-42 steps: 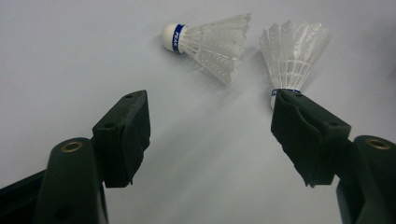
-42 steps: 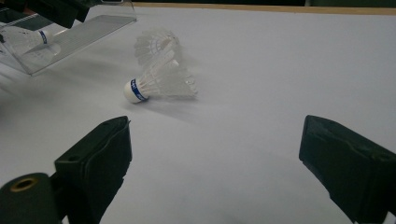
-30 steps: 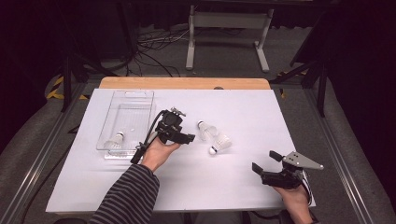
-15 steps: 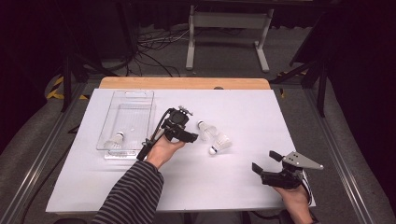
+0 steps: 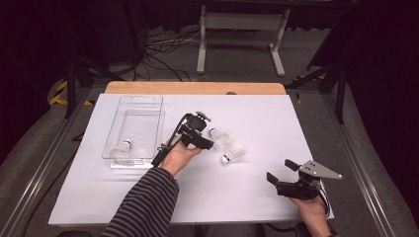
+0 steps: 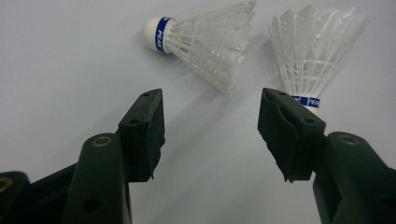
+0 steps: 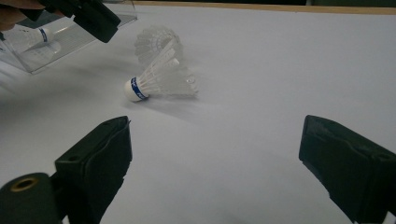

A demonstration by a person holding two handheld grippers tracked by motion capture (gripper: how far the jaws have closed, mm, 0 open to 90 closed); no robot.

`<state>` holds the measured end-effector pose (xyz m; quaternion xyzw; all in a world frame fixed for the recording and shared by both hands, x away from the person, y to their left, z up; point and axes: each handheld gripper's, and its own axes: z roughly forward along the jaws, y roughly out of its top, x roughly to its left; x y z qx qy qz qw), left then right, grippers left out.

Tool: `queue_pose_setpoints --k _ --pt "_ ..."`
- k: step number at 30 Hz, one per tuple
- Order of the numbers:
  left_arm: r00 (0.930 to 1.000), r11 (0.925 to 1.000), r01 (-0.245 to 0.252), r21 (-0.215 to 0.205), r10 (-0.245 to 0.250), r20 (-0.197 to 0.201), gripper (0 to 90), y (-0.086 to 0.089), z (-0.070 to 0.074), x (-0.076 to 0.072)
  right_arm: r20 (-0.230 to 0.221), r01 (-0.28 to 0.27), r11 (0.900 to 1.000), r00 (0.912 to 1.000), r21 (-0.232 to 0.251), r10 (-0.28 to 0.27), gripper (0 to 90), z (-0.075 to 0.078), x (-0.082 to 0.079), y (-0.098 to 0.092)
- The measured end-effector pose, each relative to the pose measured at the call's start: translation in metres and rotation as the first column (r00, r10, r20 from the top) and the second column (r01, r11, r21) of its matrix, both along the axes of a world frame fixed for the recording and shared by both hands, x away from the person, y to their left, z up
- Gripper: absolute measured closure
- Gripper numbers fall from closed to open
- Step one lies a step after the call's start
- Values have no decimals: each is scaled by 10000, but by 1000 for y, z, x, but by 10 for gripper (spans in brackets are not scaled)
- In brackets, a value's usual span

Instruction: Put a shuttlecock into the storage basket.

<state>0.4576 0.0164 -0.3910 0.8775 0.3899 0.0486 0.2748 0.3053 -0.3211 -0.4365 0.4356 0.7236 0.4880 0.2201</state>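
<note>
Closest to me, my right gripper (image 5: 280, 171) sits near the table's near edge, jaws spread wide with only bare white tabletop (image 5: 257, 197) between them. In the right gripper view, a shuttlecock (image 7: 159, 79) lies on its side ahead and to the left of those jaws, cork toward me, with a second one (image 7: 152, 42) touching it just behind.

Farther out, my left gripper (image 5: 210, 143) hovers just short of the same pair. Its jaws have just been closing but stand partly apart, gripping nothing; nothing but table lies between the pads. In the left gripper view, one shuttlecock (image 6: 205, 37) lies ahead and slightly left of the gap, blue-banded cork pointing left. The other shuttlecock (image 6: 310, 56) sits right behind the right-hand jaw tip, cork toward that jaw, feathers fanning away.

Beyond my left hand (image 5: 179, 157), off to its left side, a clear plastic tray (image 5: 141, 101) holds a third shuttlecock (image 5: 121, 149) in its near corner.
</note>
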Motion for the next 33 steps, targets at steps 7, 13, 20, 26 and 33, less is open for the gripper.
queue_pose_setpoints --k 7,13,20,26,33 --pt "9999 9999 14 108 -12 -148 439 -6 -4 4 -17 -17 10000 10000 3 17 104 0 0 0" --pt "9998 9999 -67 119 69 -195 437 -10 -9 8 -13 -22 10000 10000 -4 22 104 0 0 0" --pt "9988 9995 -317 2 317 -371 435 -13 -14 13 -28 -21 10000 10000 2 21 104 0 1 1" --pt "9984 9992 -399 17 400 -399 390 -18 -20 15 -33 -38 10000 10000 -12 38 105 -1 1 1" --pt "9972 9983 -573 56 575 -474 409 -20 -23 17 -40 -51 10000 10000 -28 51 105 -1 1 1"
